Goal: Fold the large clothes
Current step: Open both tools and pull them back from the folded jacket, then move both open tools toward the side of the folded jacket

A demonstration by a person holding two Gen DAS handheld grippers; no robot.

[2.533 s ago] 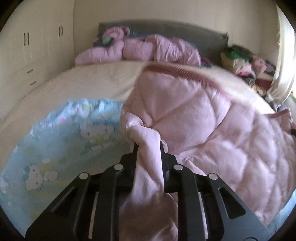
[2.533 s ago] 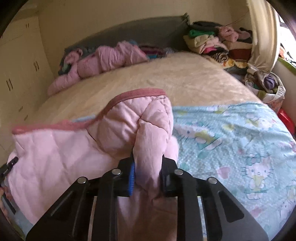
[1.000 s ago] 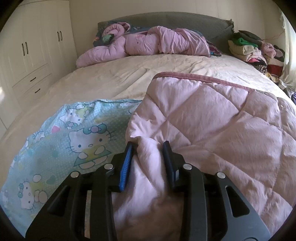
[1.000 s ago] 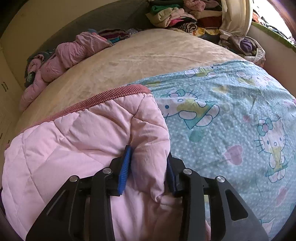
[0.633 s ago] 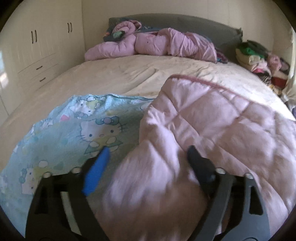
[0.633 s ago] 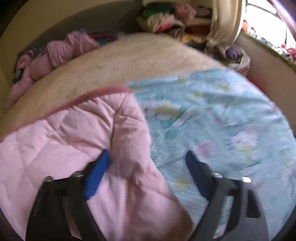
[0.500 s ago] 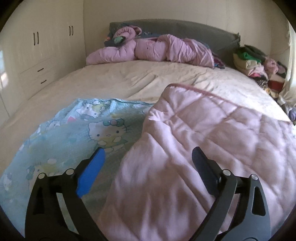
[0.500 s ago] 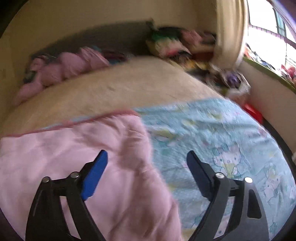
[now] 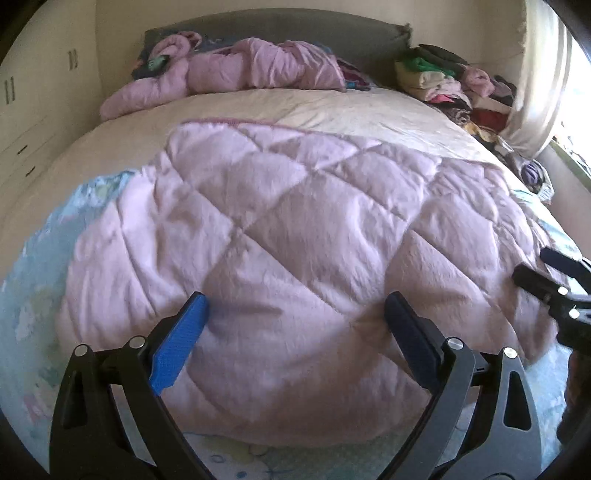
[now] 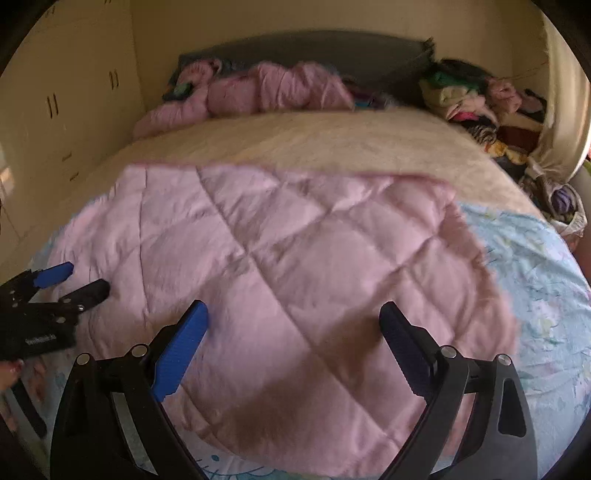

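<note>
A pink quilted blanket [image 9: 295, 229] [image 10: 280, 251] lies folded over on a light blue cartoon-print sheet [image 9: 33, 280] [image 10: 535, 280] on the bed. My left gripper [image 9: 295, 310] hovers over the blanket's near part, open wide, nothing between its fingers. My right gripper [image 10: 293, 314] also stands open above the blanket's near edge, holding nothing. In the left wrist view the right gripper [image 9: 546, 273] shows at the right edge. In the right wrist view the left gripper [image 10: 70, 280] shows at the left edge.
A crumpled pink jacket [image 9: 236, 74] [image 10: 258, 92] lies by the grey headboard [image 9: 280, 29]. A pile of folded clothes [image 9: 454, 85] [image 10: 480, 99] sits at the far right, with a curtain [image 9: 539, 74] beside it. Cream cupboards [image 10: 66, 96] stand on the left.
Both grippers let go of the blanket's corners and opened wide. The blanket dropped flat onto the sheet. Both hands drew back toward the near edge and swung inward.
</note>
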